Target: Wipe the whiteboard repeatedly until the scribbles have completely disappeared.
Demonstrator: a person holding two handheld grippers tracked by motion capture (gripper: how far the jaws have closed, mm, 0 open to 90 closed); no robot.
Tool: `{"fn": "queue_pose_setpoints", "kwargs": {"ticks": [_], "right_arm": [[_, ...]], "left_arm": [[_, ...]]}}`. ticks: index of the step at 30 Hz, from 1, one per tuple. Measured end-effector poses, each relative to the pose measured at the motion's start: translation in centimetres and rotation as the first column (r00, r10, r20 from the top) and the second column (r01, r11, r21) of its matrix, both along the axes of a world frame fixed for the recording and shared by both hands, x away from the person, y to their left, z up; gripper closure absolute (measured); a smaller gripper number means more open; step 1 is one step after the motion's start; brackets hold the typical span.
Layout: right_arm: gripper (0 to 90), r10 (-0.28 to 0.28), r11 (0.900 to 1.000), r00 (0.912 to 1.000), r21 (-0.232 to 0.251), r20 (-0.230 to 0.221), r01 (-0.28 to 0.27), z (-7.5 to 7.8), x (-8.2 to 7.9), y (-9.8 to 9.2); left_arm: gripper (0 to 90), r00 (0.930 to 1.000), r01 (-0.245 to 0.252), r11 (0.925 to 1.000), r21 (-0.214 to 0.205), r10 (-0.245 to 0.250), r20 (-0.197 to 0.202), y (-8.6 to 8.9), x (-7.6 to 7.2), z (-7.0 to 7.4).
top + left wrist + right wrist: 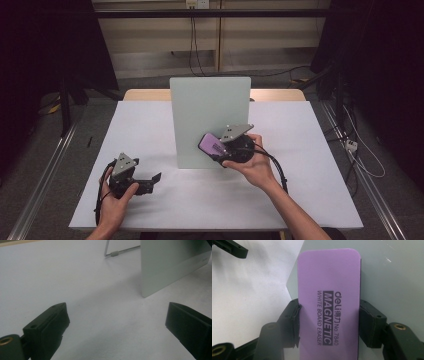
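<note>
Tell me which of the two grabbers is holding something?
The right gripper: its jaws squeeze a purple whiteboard eraser against the upright white board. The left gripper has its jaws wide apart with nothing between them, low over the table.

Matt purple foam eraser [328, 305], smooth pale whiteboard [210, 120], matt white table cover [150, 130], wooden table edge [147, 94]

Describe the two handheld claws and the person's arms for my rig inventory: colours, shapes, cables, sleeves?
Both are black two-jaw tools. The left claw and right claw each carry a grey three-cornered plate on top, with small holes visible on it. Black cables trail from both, and the right one runs back along the forearm. The jaws are blocky black pads with screw holes and brass-coloured inserts. Forearms are bare, with no sleeves visible.
</note>
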State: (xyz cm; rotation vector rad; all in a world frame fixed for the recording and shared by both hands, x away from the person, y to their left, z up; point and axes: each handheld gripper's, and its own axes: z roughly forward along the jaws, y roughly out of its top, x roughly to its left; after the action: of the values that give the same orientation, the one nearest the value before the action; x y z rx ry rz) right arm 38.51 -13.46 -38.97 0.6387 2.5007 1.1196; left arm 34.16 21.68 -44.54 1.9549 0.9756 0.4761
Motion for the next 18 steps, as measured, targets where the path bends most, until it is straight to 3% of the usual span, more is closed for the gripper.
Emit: {"fn": "queue_pose_setpoints", "kwargs": {"ticks": [5, 18], "right_arm": [[41.9, -0.001, 1.0, 0.9999, 0.006, 0.014, 0.001, 0.6, 0.1, -0.4], [41.8, -0.099, 0.9941, 0.9918, 0.053, 0.081, 0.095, 3.4, 0.2, -4.4]], "left_arm": [[4.6, 1.0, -0.004, 1.0, 0.0, 0.004, -0.001, 0.1, 0.0, 0.0], [4.6, 1.0, 0.0, 1.0, 0.001, 0.0, -0.003, 0.0, 0.0, -0.1]]}}
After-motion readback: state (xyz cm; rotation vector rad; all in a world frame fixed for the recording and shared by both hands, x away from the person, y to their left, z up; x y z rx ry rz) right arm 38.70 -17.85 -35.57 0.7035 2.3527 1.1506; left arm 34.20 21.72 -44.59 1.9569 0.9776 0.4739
